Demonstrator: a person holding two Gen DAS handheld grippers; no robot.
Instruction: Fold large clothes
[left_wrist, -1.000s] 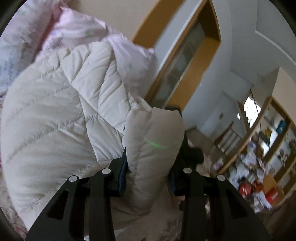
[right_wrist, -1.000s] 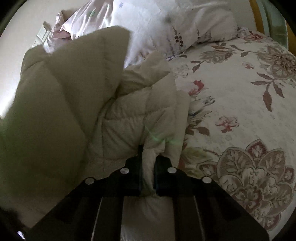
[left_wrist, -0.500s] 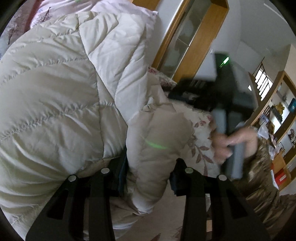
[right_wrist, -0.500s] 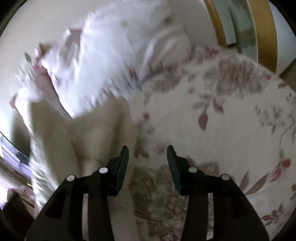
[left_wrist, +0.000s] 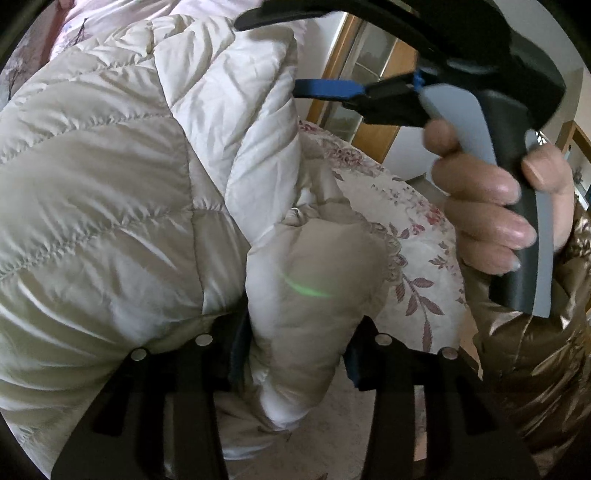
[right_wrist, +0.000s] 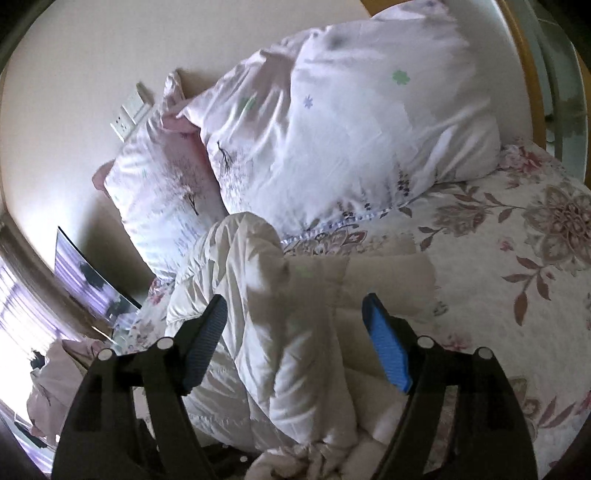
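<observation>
Jacket: the cream quilted puffer jacket (left_wrist: 110, 192) fills the left and centre of the left wrist view; in the right wrist view it lies crumpled on the floral bedspread (right_wrist: 517, 258), lower centre of the frame.
Left gripper: the left gripper (left_wrist: 295, 354), bottom centre, has a padded fold of the jacket pressed between its jaws, which are opening.
Right gripper: the right gripper (right_wrist: 295, 343) is empty, jaws wide and opening, above the jacket without touching it.
Right hand: the hand (left_wrist: 495, 206) grips the grey handle at the right of the left wrist view.
Pillows: two pale pillows (right_wrist: 351, 122) lie against the wall, upper centre.
</observation>
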